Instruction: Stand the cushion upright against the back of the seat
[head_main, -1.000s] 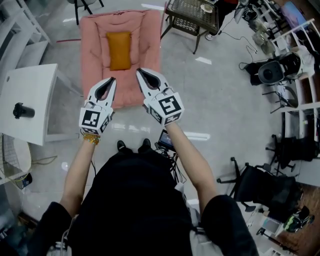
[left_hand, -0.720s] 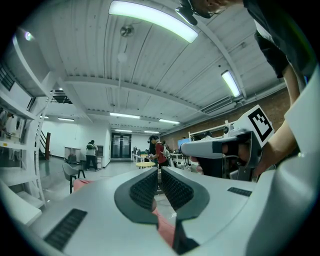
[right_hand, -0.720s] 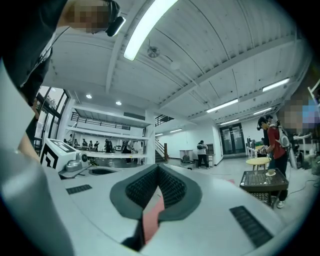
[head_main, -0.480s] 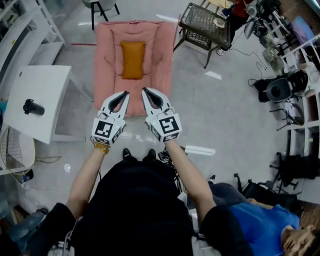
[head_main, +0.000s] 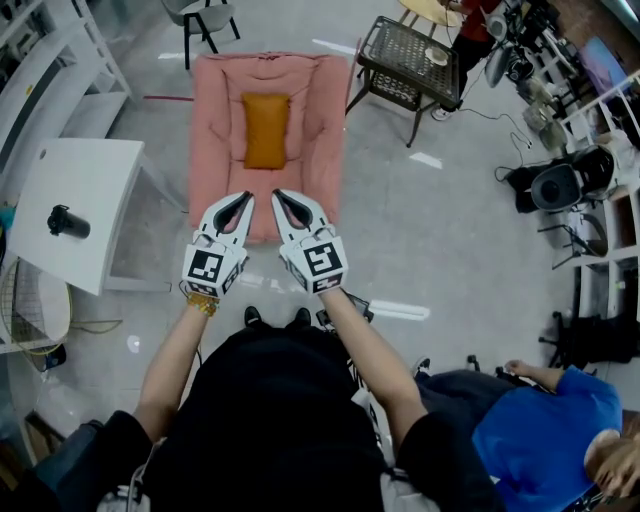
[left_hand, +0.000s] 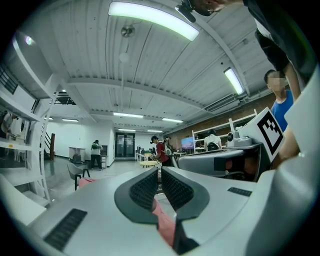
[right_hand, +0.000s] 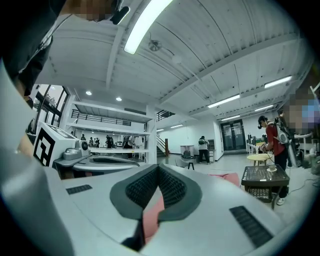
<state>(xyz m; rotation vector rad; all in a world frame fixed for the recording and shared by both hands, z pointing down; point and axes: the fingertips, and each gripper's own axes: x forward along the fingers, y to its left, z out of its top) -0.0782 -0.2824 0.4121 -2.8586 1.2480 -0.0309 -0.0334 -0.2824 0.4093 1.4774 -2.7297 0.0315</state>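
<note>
The orange cushion (head_main: 266, 130) lies flat in the middle of the pink padded seat (head_main: 215, 120) on the floor, seen in the head view. Both grippers hover side by side above the seat's near edge, short of the cushion. My left gripper (head_main: 240, 203) is shut with nothing between its jaws, and so is my right gripper (head_main: 283, 199). In the left gripper view the gripper (left_hand: 160, 175) points level, with pink seat fabric (left_hand: 165, 222) showing below the jaws. The right gripper (right_hand: 158, 172) also points level, and the seat (right_hand: 227, 177) shows past it.
A white table (head_main: 90, 180) with a black object (head_main: 62, 222) stands left of the seat. A black wicker side table (head_main: 405, 60) stands to its right, and a chair (head_main: 205, 15) beyond it. Cables, gear and shelving (head_main: 555, 185) fill the right side. A person in blue (head_main: 545, 420) sits at lower right.
Both grippers stay shut and have drifted nearer the seat's near edge, the right one sinking slightly. The head camera has shifted, and a person in blue has come into view at lower right.
</note>
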